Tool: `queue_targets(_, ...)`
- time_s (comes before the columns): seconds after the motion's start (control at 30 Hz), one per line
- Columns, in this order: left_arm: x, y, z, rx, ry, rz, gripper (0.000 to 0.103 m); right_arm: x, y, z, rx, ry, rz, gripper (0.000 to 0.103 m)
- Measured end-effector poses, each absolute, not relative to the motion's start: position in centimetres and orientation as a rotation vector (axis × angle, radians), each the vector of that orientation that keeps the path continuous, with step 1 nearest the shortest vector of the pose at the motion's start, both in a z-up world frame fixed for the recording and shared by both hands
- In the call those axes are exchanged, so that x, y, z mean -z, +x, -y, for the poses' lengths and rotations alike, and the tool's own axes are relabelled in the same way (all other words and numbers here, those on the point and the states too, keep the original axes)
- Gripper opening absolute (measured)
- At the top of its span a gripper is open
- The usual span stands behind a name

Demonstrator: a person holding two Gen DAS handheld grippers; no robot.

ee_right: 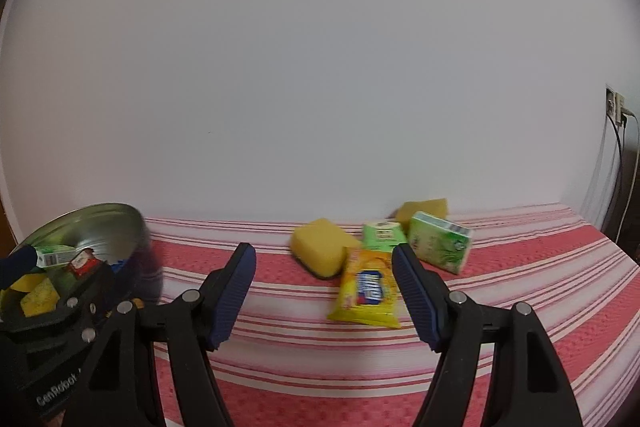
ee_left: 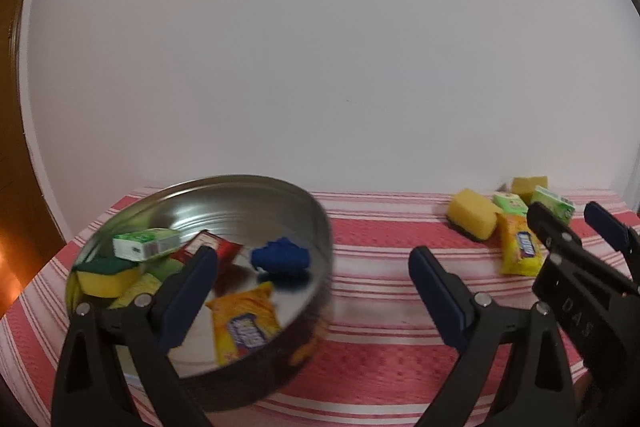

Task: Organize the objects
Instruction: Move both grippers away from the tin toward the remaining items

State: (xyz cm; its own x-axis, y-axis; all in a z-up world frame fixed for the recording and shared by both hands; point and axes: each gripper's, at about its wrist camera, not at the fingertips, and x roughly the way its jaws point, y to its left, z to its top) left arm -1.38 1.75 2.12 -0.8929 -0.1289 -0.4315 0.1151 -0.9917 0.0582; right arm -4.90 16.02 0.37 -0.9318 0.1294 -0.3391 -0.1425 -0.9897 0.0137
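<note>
On the striped cloth (ee_right: 320,355) | left gripper (ee_left: 312,291) apart, empty, beside tin (ee_left: 256,195) | right gripper (ee_right: 324,291) apart, empty, near yellow packet (ee_right: 368,287)

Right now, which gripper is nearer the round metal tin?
Left. The left gripper hangs at the tin, one finger over its rim. The right gripper is off to the side, facing the loose yellow packet.

A red-and-white striped cloth (ee_right: 320,359) covers the table. At nine o'clock sits a round tin (ee_left: 280,203); at two o'clock lie a sponge (ee_right: 318,247), yellow packet (ee_right: 366,287) and green boxes (ee_right: 438,247).
</note>
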Motion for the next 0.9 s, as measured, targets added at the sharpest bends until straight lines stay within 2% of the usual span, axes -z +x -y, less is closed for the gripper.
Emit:
queue_targets(0.43,-0.8,-2.4,-8.1,3.003,0.831,0.1,0.097,-0.6,-4.6,-22.2,-2.854,-0.468,0.035,0.073)
queue_targets(0.73,0.6,-5.9,-12.2,3.023,1.021,0.046,0.097,-0.4,-4.6,-28.6,-2.764,-0.488,-0.055,0.073)
queue_targets(0.9,1.4,-8.2,-15.5,3.042,1.134,0.085,0.097,-0.3,-5.0,-31.6,-2.736,-0.521,-0.127,0.073)
